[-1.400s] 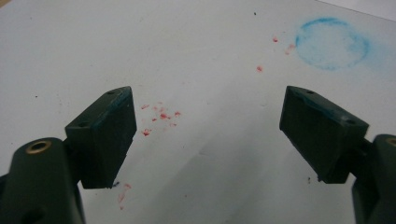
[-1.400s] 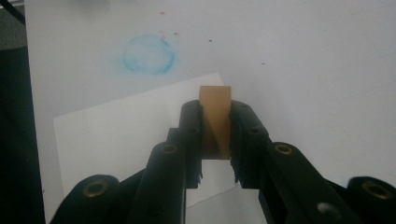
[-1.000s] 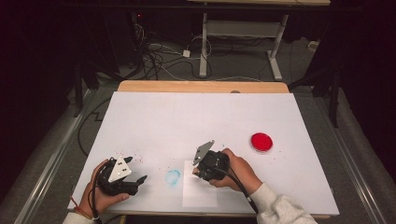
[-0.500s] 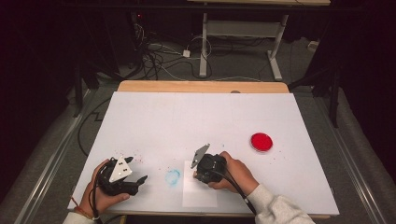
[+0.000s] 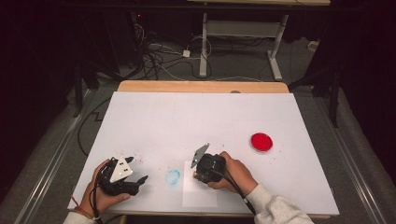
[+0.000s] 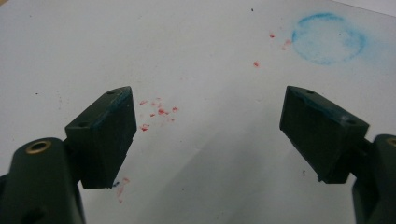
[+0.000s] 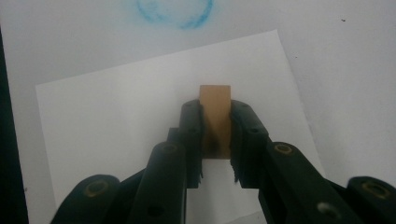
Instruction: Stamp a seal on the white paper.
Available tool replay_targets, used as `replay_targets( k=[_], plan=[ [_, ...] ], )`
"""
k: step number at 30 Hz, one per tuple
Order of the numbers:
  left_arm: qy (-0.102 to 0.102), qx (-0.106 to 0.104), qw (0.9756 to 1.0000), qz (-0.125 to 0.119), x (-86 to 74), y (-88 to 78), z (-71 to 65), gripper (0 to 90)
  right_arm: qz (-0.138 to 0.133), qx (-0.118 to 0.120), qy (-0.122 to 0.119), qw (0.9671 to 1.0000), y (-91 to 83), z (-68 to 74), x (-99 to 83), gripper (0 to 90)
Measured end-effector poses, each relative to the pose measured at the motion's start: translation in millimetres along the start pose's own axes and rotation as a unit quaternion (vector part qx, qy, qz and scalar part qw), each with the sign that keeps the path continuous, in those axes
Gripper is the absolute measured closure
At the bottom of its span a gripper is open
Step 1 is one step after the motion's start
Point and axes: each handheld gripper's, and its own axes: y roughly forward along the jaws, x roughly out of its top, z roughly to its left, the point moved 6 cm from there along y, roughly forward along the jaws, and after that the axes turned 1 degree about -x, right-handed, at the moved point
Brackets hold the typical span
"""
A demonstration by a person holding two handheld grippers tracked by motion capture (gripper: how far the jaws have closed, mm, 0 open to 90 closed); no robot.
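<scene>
My right gripper [image 7: 215,122] is shut on a small tan block [image 7: 215,109] that stands upright between its pads, just over a white paper sheet [image 7: 116,116]. In the high view the right gripper [image 5: 198,174] sits at the sheet's [image 5: 200,197] far edge, near the table's front. A blue ring mark [image 5: 172,177] lies on the table just left of the sheet, also visible past the block [image 7: 175,11]. My left gripper [image 6: 208,126] stands open with nothing between its jaws, over bare table at the front left [image 5: 137,169], with the blue ring [image 6: 328,38] beyond it.
A red disc [image 5: 261,142] lies on the white table [image 5: 205,116] to the right of the right hand. Small red specks [image 6: 156,112] dot the table under the left gripper. A wooden strip [image 5: 201,87] runs along the far edge.
My right gripper has edged slightly toward the near left with the block still in it. The left gripper has stayed where it was.
</scene>
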Motion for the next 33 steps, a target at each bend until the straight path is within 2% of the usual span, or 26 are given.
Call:
replay_targets(
  k=[7, 9, 14, 17, 21, 22, 23, 28, 33],
  plan=[
    [0.001, -0.001, 1.0, 0.0, 0.8, 0.7, -0.9, 18.1, 0.001, -0.007, 0.0, 1.0, 0.5, 1.0, 0.3, 76.6],
    [0.007, 0.001, 1.0, -0.002, 1.5, 1.0, -0.3, 18.2, 0.003, -0.005, 0.0, 1.0, 0.3, 1.3, 0.2, 76.6],
    [0.001, -0.003, 1.0, 0.0, 1.2, 1.8, -1.8, 18.1, -0.003, -0.007, 0.002, 1.0, 1.3, 1.6, 0.4, 76.6],
    [0.0, -0.003, 1.0, 0.0, 1.2, 2.2, -1.9, 18.2, 0.006, -0.015, -0.004, 0.9999, 0.6, 2.2, 0.0, 76.5],
    [0.0, -0.004, 1.0, 0.001, 1.2, 2.4, -2.2, 18.2, 0.0, -0.009, 0.001, 1.0, 1.2, 1.2, -0.8, 76.5],
    [0.005, -0.001, 1.0, -0.001, 1.7, 2.4, -1.4, 18.1, -0.002, -0.009, 0.0, 1.0, 1.4, 1.3, -0.9, 76.5],
    [-0.001, -0.004, 1.0, 0.001, 1.2, 2.4, -2.2, 18.1, -0.006, -0.009, 0.002, 0.9999, 2.0, 1.3, -0.9, 76.5],
    [-0.001, -0.004, 1.0, 0.002, 0.9, 2.3, -1.8, 18.1, -0.002, -0.002, 0.004, 1.0, 1.3, 0.8, -1.6, 76.5],
    [0.001, -0.003, 1.0, 0.003, 0.7, 2.3, -1.6, 18.1, -0.002, -0.005, 0.003, 1.0, 1.7, 0.9, -1.2, 76.5]
  ],
)
